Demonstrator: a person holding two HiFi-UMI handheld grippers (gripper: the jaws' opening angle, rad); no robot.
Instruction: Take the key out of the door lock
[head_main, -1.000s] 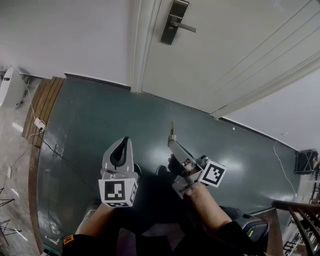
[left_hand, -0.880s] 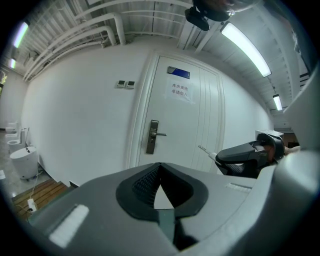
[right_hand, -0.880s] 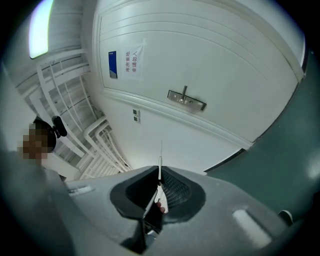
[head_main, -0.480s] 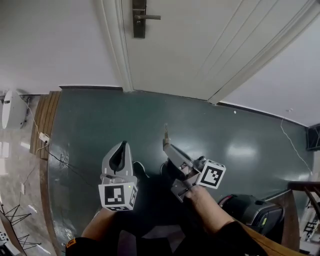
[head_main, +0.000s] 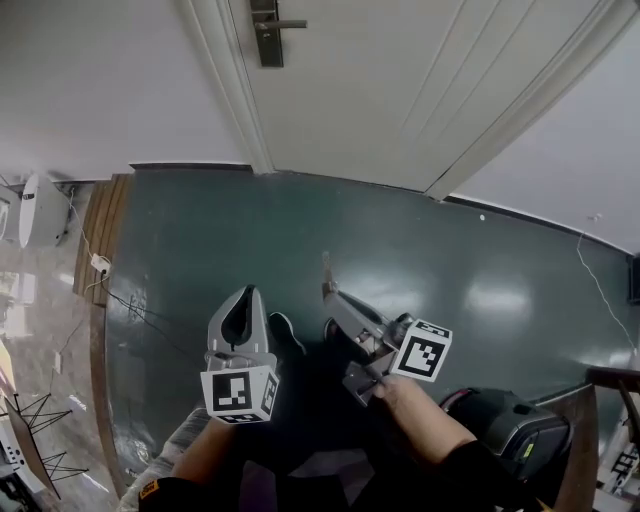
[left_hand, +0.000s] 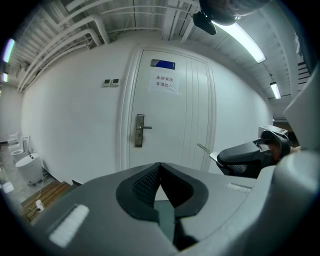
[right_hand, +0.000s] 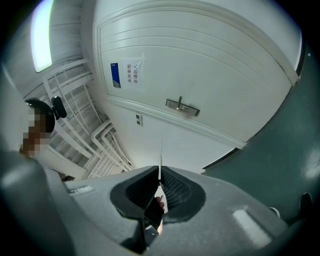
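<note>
A thin metal key (head_main: 325, 270) sticks out of the tips of my right gripper (head_main: 331, 297), which is shut on it. The blade (right_hand: 160, 159) points toward the white door (head_main: 400, 80), far from the metal lock plate and handle (head_main: 266, 30). In the right gripper view the lock plate (right_hand: 182, 106) lies well beyond the right gripper (right_hand: 159, 181). My left gripper (head_main: 243, 302) hangs beside it over the dark green floor, shut and empty. From the left gripper (left_hand: 159, 172) I see the lock plate (left_hand: 139, 130) and the key (left_hand: 202, 148) off to the right.
The door frame (head_main: 232, 85) meets a white wall at left. A wooden strip (head_main: 95, 230), a white fixture (head_main: 40, 210) and a cable run along the left floor edge. A black object (head_main: 505, 430) sits at the lower right. A paper notice (left_hand: 165, 82) hangs on the door.
The lock plate has slid left and up in the head view as the view turned. Both grippers stay low over the floor, the right one still holding the key.
</note>
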